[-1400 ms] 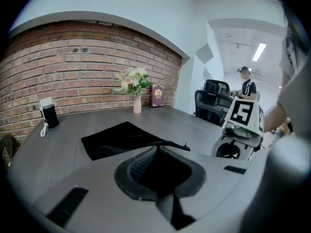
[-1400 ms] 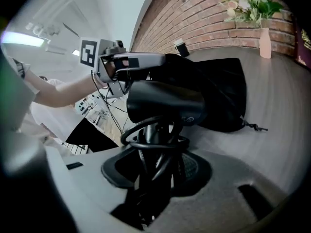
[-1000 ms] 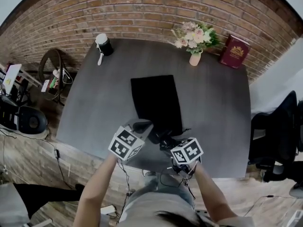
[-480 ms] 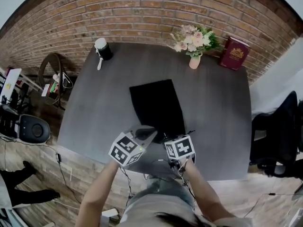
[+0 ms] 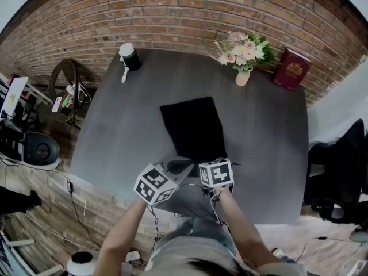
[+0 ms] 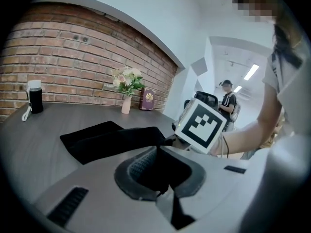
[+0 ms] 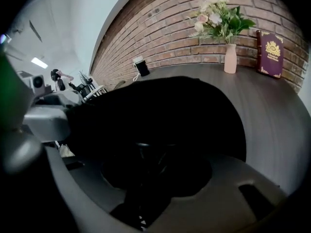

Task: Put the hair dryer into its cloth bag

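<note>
The black cloth bag (image 5: 192, 125) lies flat mid-frame on the tabletop (image 5: 259, 131), its near hem lifted at the lower centre. The left hand-held gripper (image 5: 177, 167) is clamped shut on that hem. The right hand-held gripper (image 7: 154, 171) is half closed around a dark body, which I take to be the hair dryer (image 7: 149, 152), just at the bag's mouth. The risk is the thin hem slipping from the pinch, so the mouth drops shut. The dryer's nose could also catch the lower edge and shove the bag up-frame instead of entering.
</note>
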### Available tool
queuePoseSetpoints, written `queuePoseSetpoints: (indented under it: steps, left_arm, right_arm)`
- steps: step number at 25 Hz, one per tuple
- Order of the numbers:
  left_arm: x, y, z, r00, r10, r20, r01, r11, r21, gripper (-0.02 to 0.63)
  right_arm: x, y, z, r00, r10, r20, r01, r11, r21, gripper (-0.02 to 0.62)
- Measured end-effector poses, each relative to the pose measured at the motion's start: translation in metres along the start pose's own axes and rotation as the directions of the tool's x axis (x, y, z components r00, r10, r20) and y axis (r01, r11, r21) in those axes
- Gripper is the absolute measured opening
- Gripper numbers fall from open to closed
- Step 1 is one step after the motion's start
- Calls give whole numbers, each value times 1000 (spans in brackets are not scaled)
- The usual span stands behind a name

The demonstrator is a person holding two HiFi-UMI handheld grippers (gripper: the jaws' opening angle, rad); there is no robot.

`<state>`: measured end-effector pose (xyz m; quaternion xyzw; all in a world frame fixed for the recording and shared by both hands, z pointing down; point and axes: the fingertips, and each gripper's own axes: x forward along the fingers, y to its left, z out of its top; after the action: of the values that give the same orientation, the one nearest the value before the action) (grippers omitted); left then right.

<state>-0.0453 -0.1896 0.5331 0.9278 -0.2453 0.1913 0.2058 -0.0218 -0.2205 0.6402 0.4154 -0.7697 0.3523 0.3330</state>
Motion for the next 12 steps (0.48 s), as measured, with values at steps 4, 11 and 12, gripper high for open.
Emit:
queuePoseSetpoints:
  steps: [4,11,12]
  left_arm:
    - [2,4,-10,1000,8,-15,-9,999,-32,18]
    - [3,10,-22,1000,23,-20,-24,997,-75,18]
    - [3,11,-23,999,26,-20,-28,996,-83,18]
  right_arm:
    - [8,-6,2,1000,-14,8,14,1000,20,156]
    - [19,-4,0,1000,8,27,-9,999,35,167]
    - [20,-4,-1,999,18,29,-19,999,35,171]
